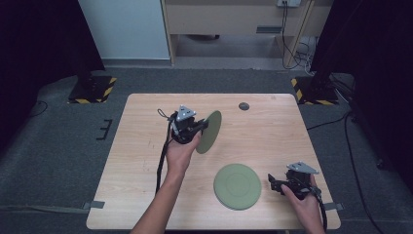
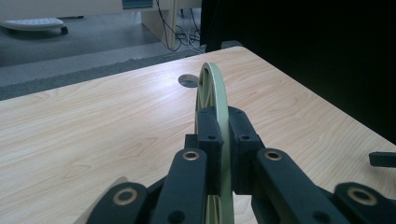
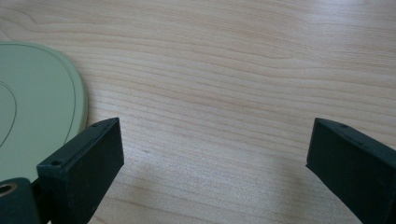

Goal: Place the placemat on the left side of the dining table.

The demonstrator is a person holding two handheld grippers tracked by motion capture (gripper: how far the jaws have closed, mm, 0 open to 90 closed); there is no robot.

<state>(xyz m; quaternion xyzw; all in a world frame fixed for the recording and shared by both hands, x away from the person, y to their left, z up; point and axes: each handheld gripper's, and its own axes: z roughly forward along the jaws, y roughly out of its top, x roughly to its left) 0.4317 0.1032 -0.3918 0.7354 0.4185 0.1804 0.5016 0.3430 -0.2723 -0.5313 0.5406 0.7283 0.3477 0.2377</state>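
A pale green plate (image 1: 209,131) is held on edge above the middle of the table, and my left gripper (image 1: 198,127) is shut on its rim. In the left gripper view the plate (image 2: 212,88) stands upright between the two black jaws, the left gripper (image 2: 224,140) clamped on it. A second green plate (image 1: 237,186) lies flat near the table's front edge. My right gripper (image 1: 273,183) rests just right of that plate, open with nothing in it. The right gripper view has its jaws wide apart over bare wood, the right gripper (image 3: 215,154) beside the flat plate (image 3: 32,107).
The wooden table (image 1: 146,146) has a round grey cable port (image 1: 244,106) near its back edge. Black stands with hazard-striped bases (image 1: 92,90) flank the table's far corners on grey carpet. Cables trail along the floor at the right.
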